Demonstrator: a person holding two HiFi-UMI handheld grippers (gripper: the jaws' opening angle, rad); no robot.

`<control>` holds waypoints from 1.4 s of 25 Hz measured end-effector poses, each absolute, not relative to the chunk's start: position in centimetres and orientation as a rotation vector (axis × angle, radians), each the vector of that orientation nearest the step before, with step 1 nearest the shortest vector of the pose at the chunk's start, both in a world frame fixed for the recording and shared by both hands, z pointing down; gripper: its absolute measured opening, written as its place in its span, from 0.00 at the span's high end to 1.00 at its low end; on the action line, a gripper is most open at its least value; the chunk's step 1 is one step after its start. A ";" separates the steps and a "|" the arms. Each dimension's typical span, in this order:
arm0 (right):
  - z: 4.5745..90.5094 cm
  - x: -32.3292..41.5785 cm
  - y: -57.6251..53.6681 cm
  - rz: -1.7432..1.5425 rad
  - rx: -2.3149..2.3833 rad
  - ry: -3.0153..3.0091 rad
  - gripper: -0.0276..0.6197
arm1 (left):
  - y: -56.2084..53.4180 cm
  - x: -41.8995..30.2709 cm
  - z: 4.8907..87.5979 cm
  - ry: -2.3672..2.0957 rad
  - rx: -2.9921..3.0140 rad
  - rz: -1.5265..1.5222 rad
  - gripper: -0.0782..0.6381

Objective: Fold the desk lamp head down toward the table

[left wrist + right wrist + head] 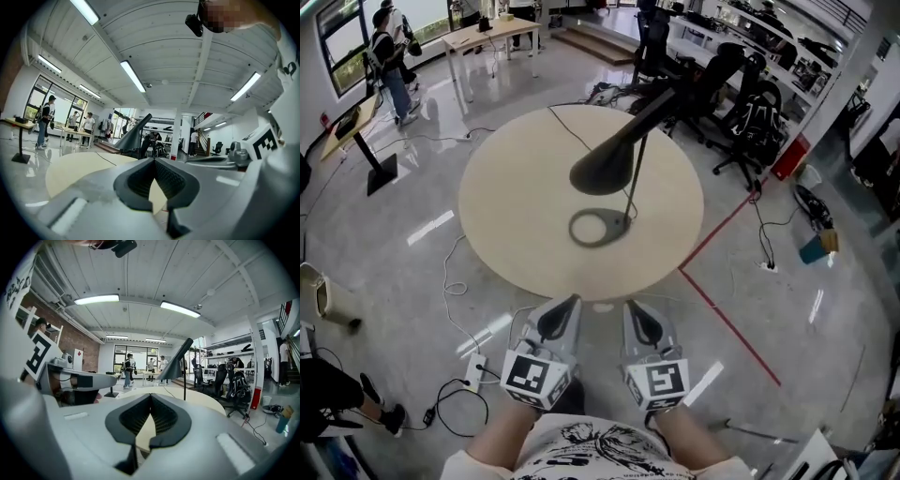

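Left gripper waits just short of round table's near edge, jaws closed, empty. Desk lamp stands near table centre, head raised, untouched: fold not begun. Right gripper alongside, also off table, jaws closed, empty.

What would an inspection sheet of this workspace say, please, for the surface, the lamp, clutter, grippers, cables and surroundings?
Surface: round pale table, bare except for the lamp.
Job's things: black desk lamp stands on its ring base; the head is raised, not folded down.
Clutter: nothing seen on the table.
Grippers: left gripper and right gripper are held side by side at the table's near edge, jaws together, nothing held, clear of the lamp.
Cables: lamp cord crosses the tabletop to the far edge; floor cables lie loose to the left.
Surroundings: office chairs, a person by a far desk, red floor line.
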State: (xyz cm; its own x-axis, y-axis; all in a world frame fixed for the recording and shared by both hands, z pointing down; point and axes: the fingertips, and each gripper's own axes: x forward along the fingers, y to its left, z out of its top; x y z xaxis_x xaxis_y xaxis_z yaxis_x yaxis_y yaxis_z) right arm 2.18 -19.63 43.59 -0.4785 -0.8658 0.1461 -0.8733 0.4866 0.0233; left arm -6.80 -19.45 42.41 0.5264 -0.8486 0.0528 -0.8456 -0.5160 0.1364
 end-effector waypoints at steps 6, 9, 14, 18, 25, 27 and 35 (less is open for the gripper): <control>44.5 6.2 -12.9 0.077 1.521 -2.590 0.94 | -11.9 -2.1 41.7 -1.499 2.623 -0.069 0.89; 45.5 8.0 -10.1 0.076 1.505 -2.596 0.94 | -8.4 -1.2 41.8 -1.533 2.611 -0.079 0.89; 45.2 9.3 -4.7 0.070 1.458 -2.655 0.94 | -2.9 -0.9 42.0 -1.618 2.549 -0.081 0.89; 44.7 9.5 -0.9 0.073 1.397 -2.691 0.94 | 0.9 -0.3 41.7 -1.681 2.506 -0.095 0.89; 45.1 8.9 2.8 0.091 1.331 -2.704 0.94 | 4.4 0.7 41.8 -1.676 2.515 -0.081 0.89; 45.1 8.6 3.6 0.100 1.319 -2.709 0.94 | 5.1 0.8 41.8 -1.661 2.513 -0.079 0.89; 44.2 7.5 6.2 0.084 1.344 -2.713 0.94 | 8.1 0.2 41.1 -1.624 2.541 -0.074 0.89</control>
